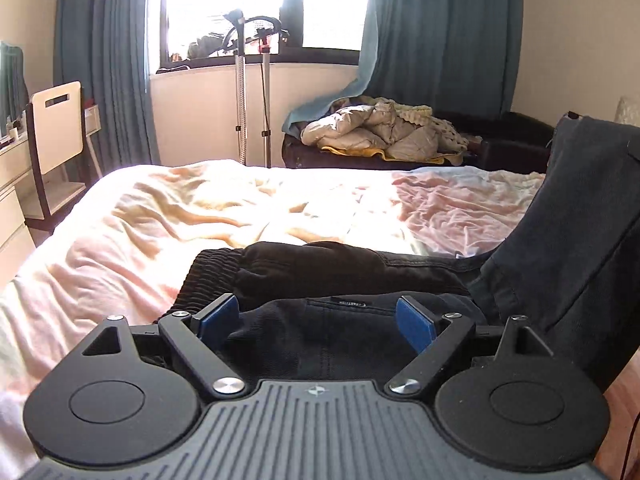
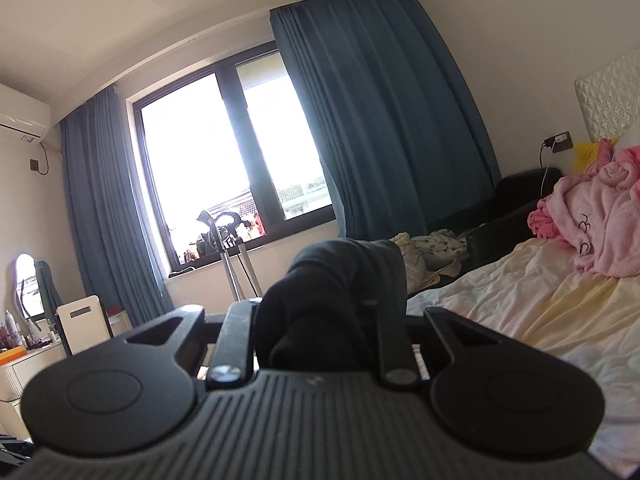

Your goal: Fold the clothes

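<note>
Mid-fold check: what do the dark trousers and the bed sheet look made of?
Dark trousers: matte black woven cloth, likely cotton twill or denim, given the topstitched seams and ribbed elastic waistband. Bed sheet: thin soft fabric, probably cotton, creased into fine wrinkles.

Both wrist views – low, bed-level – face the window (image 1: 256, 4).

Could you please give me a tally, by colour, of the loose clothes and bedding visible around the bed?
Black: 1, the black trousers, one end lifted in the right gripper
Pink: 1, the pink robe near the headboard
Beige: 1, the quilted beige coat on the dark bench
Total: 3
</note>
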`<state>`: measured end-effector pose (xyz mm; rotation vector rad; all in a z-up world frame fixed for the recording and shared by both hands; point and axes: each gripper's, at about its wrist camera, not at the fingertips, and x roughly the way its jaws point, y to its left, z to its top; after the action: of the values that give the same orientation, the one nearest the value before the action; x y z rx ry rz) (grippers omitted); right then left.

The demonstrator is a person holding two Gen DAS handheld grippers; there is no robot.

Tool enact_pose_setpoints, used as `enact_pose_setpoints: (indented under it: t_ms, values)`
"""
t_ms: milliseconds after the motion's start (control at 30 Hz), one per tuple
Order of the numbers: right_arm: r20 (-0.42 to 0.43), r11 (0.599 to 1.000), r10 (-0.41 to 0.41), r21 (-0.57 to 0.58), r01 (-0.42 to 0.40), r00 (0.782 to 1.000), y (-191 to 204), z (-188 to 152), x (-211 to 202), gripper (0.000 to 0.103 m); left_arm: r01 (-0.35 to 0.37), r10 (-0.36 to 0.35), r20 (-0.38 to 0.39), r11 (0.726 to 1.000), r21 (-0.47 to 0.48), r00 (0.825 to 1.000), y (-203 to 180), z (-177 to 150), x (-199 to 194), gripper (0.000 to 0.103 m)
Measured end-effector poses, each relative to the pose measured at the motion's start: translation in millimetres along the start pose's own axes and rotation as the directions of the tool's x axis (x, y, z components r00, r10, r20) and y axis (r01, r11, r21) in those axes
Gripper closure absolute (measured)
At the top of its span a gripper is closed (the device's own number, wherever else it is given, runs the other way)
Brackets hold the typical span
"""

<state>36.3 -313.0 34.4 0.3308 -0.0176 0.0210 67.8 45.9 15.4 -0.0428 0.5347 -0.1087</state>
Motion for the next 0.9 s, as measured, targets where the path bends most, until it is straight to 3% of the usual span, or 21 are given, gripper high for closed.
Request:
enact_pose_setpoints:
  t_ms: [100, 300, 467, 533, 633, 733, 833, 900]
  values:
    - [-0.002, 0.997, 0.002, -0.078, -0.002, 1.000, 38, -6, 7, 0.079, -0.005, 0.011, 0.056, 0.995, -0.100, 0.998, 33, 10, -13, 0.015]
    - [-0.047, 0.977, -0.012, -0.212, 0.002, 0.999, 143, -41, 44, 0.078, -0.048, 0.078, 0.169, 0.984, -0.174, 0.982, 77, 17, -35, 0.014]
    - [-0.155, 0.927, 0.052, -0.360, -0.105, 0.987, 249, -117, 72, 0.078, -0.071, 0.146, 0.234, 0.951, -0.302, 0.961, 118, 14, -55, 0.014]
    - [-0.231, 0.896, 0.078, -0.410, -0.170, 0.970, 289, -158, 76, 0.078, -0.094, 0.197, 0.248, 0.923, -0.372, 0.949, 129, 11, -60, 0.014]
    - [-0.349, 0.860, 0.068, -0.454, -0.232, 0.935, 326, -215, 80, 0.078, -0.130, 0.248, 0.261, 0.907, -0.400, 0.933, 133, 8, -64, 0.014]
    - [-0.365, 0.832, 0.052, -0.499, -0.242, 0.930, 337, -246, 77, 0.072, -0.094, 0.219, 0.256, 0.901, -0.425, 0.942, 139, 6, -57, 0.014]
    - [-0.372, 0.815, 0.084, -0.509, -0.278, 0.925, 330, -242, 70, 0.056, -0.003, 0.127, 0.241, 0.889, -0.459, 0.962, 146, 2, -47, 0.014]
    - [-0.401, 0.807, 0.127, -0.490, -0.330, 0.907, 322, -234, 66, 0.056, 0.042, 0.080, 0.237, 0.882, -0.470, 0.968, 146, 1, -42, 0.014]
